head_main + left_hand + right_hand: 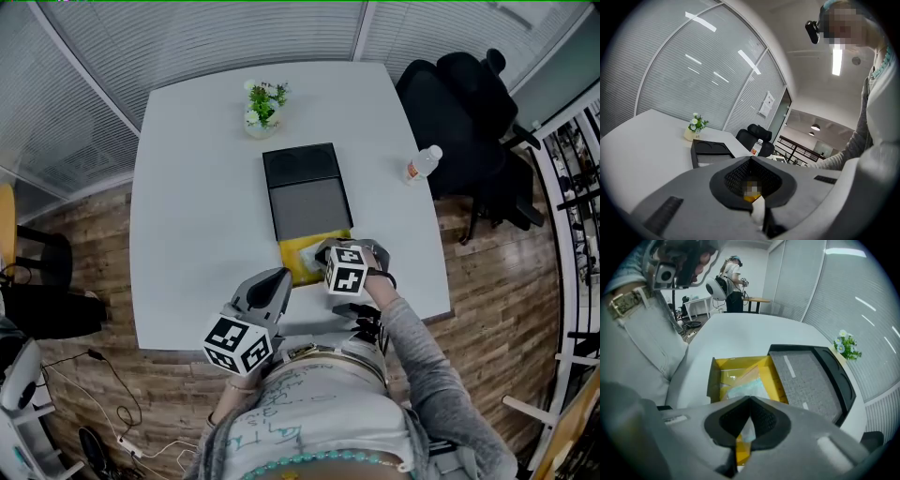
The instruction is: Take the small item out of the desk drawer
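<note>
A black desk organiser (305, 187) (811, 376) sits mid-table with its yellow drawer (298, 261) (715, 376) pulled out toward me. Inside the drawer lies a clear plastic packet (743, 389) with something pale teal in it. My right gripper (323, 253) (750, 401) hangs over the drawer, shut, and a pale corner of the packet shows pinched between its pads. My left gripper (281, 278) (751, 161) is shut and holds nothing; it hovers just left of the drawer near the table's front edge, pointing toward the organiser.
A small flower pot (264, 108) (695, 129) stands behind the organiser. A water bottle (422, 164) lies at the right of the white table (187, 206), and a black office chair (469, 103) sits beyond that edge. Another person (731, 282) stands far off.
</note>
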